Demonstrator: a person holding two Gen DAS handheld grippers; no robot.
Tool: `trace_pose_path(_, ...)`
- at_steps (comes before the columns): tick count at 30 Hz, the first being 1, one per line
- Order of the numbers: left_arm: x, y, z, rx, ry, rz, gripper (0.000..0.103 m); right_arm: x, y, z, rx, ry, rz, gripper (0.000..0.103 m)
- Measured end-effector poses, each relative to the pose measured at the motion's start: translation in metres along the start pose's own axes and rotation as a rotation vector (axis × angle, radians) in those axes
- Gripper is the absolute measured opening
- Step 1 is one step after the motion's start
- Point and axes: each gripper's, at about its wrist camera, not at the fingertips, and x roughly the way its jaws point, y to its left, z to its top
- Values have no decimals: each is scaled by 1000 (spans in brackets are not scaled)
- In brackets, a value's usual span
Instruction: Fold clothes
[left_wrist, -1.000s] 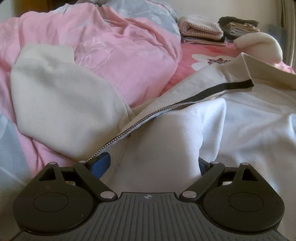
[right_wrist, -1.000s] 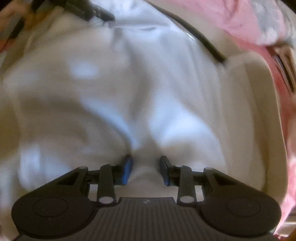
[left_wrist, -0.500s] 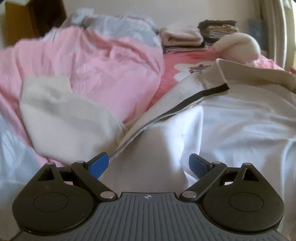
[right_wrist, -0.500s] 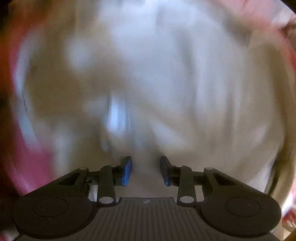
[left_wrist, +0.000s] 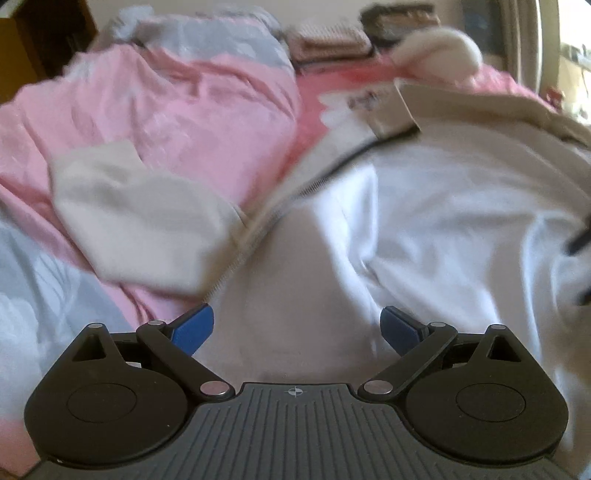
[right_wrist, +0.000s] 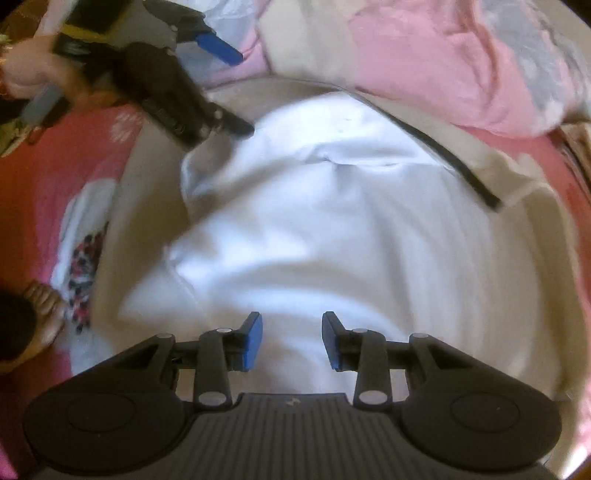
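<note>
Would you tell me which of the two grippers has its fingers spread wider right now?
The left gripper: its blue fingers stand wide apart, while the right gripper keeps a narrow gap.

**Gripper and hand status**

Left gripper (left_wrist: 297, 325): jaws stand wide apart, with the blue pads (left_wrist: 194, 325) clear of each other and pressing on nothing. It points down at a slant. In the right wrist view it enters from the upper left corner, held there by a blurred hand (right_wrist: 26, 70).

Right gripper (right_wrist: 291, 339): jaws partly closed with a narrow gap between the pads. It points steeply down. White cloth (right_wrist: 332, 240) shows in the gap, but whether the pads press on it cannot be told.
</note>
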Motion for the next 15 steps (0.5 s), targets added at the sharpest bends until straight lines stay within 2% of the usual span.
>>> trace_pose_path(1, 0, -3, -6, 14, 17, -1, 98, 19, -8, -5, -35, 70, -3, 38)
trace_pose_path(3, 1, -6, -19, 28, 47, 4, 98, 39, -14, -45, -105, 244, 6, 38)
trace_pose_path(6, 5, -4, -36, 19, 85, 20, 98, 18, -39, -80, 31, 302, 32, 36)
trace_pose_path(8, 5, -4, -37, 17, 91, 20, 98, 7, -37, -94, -61, 344, -15, 37)
trace_pose_path(10, 5, -3, -37, 17, 94, 18, 98, 1, -41, -101, -41, 363, -10, 37)
trace_pose_path(13, 5, -3, -38, 15, 100, 16, 98, -7, -51, -91, -13, 385, 26, 38)
trace_pose_path(15, 5, -2, -38, 14, 103, 14, 98, -22, -57, -73, -34, 316, 28, 38)
